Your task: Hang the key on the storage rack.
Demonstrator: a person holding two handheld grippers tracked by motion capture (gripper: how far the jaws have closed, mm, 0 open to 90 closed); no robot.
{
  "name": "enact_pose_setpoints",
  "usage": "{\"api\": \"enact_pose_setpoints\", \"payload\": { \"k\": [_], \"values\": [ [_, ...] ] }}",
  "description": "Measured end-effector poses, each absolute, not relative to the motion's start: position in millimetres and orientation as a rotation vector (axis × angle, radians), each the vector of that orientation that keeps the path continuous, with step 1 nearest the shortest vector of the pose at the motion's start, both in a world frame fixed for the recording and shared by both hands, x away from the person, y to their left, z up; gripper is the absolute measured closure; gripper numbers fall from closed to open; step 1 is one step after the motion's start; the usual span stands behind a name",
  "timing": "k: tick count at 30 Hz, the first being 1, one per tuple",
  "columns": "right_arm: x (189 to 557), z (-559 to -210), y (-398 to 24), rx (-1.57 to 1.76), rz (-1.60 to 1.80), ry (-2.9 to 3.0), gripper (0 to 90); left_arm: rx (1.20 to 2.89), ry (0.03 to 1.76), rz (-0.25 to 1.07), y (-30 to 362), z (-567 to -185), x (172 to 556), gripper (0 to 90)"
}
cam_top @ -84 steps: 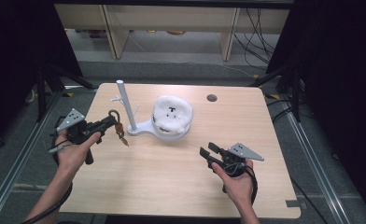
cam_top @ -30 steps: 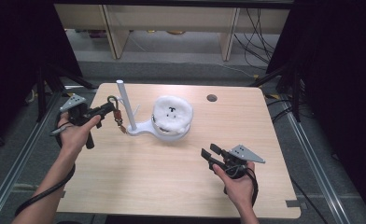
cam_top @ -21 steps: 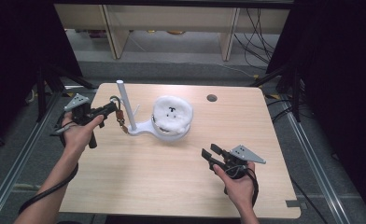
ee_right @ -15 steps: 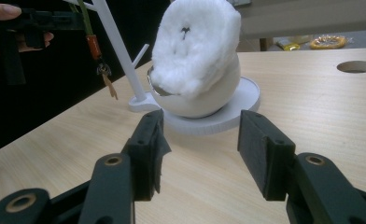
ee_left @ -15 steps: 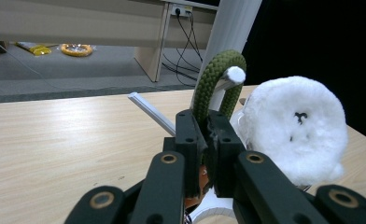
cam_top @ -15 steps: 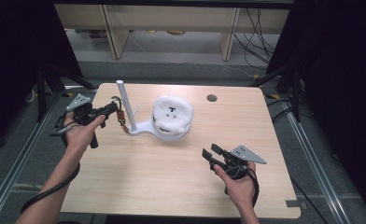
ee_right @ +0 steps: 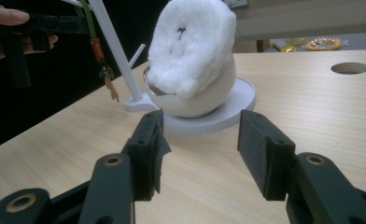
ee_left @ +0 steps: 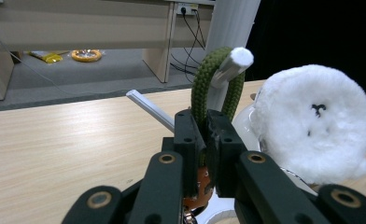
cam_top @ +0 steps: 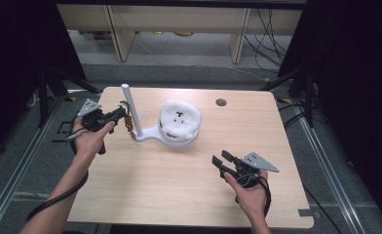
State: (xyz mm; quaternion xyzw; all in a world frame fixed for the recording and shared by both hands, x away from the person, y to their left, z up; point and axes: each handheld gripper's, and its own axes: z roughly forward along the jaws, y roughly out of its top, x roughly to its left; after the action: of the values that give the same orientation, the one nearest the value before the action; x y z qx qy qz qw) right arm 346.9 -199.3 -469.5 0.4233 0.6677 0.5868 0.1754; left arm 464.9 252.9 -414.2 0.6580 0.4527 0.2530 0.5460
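Observation:
My left gripper [cam_top: 123, 113] is shut on a green cord loop [ee_left: 197, 84] that carries an orange tag [ee_right: 95, 49] and a small charm [ee_right: 111, 88]. Its jaws have just eased a little, with the cord still pinched between them. The loop hangs over the tip of a short side peg [ee_left: 232, 63] on the white stand [cam_top: 130, 109]. A white plush [cam_top: 179, 119] sits on the stand's round dome beside the post. My right gripper [cam_top: 224, 160] rests open near the front right, its jaws [ee_right: 200, 135] pointing at the plush with nothing between them.
The wooden table [cam_top: 155, 195] has a round cable hole [cam_top: 221, 102] at the back right. Behind it stand shelves and loose cables on the floor. Metal rails run along both sides of the table.
My left hand has carried the cord loop up and back to the stand's post, and the loop now sits over the peg. The right hand has stayed still.

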Motion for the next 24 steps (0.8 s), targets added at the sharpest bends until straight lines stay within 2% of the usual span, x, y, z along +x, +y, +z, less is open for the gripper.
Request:
{"api": "enact_pose_setpoints", "payload": {
  "k": [15,24],
  "values": [
    [346.5,-471.7,-204.0,1.208,1.646,1.879,52.0,1.608,1.033,0.678,253.4,-414.7,451.7,73.8],
    [348.0,-473.7,-210.0,1.197,1.608,1.861,52.1,1.609,1.007,0.694,260.8,-417.6,425.7,63.0]
  ]
}}
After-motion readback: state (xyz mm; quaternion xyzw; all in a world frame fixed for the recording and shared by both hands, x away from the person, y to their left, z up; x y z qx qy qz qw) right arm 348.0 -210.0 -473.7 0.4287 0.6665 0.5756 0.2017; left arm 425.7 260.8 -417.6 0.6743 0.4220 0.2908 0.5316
